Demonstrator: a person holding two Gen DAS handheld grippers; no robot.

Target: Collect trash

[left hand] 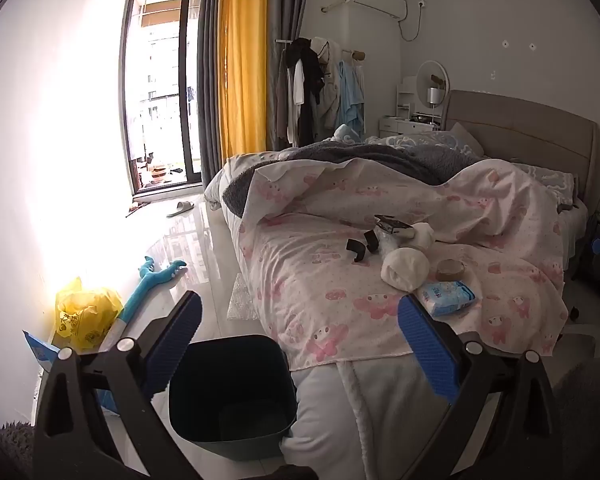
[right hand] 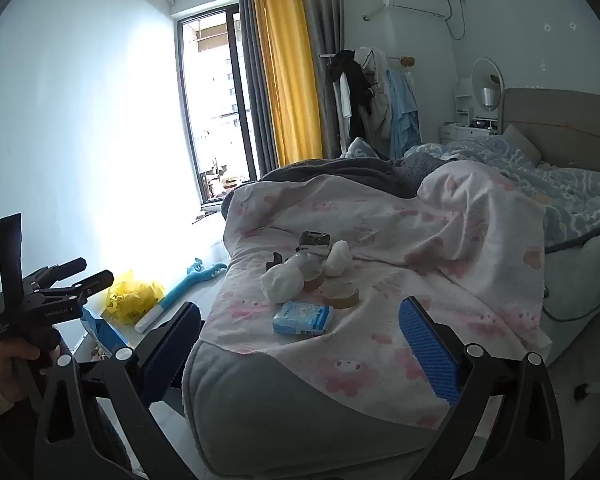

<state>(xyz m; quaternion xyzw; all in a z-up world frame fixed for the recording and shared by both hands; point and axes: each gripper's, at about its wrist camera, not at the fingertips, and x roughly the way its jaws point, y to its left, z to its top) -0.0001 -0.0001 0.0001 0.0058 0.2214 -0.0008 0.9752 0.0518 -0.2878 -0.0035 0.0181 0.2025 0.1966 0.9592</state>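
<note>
Both my grippers stand with fingers spread wide and nothing between them: the left gripper (left hand: 300,344) hangs over the dark bin (left hand: 230,392) at the lower centre of its frame, and the right gripper (right hand: 300,344) faces the foot of the bed (right hand: 260,412).

The trash sits in a loose cluster on the pink-printed sheet (right hand: 380,320), centre of the right view. Nearest me lies a blue tissue pack (right hand: 302,317), soft and light, so I judge it will squash a little; I would take it across its short sides. Just behind it a white crumpled wad (right hand: 282,285) looks feather-light and yielding, easy to pinch anywhere through its middle. Beside it a brown tape roll (right hand: 340,293) lies flat; it is stiff, so I would grip it across the rim. Farther back the small dark pieces (left hand: 362,245) look hard and light, though I cannot tell what they are.
</note>
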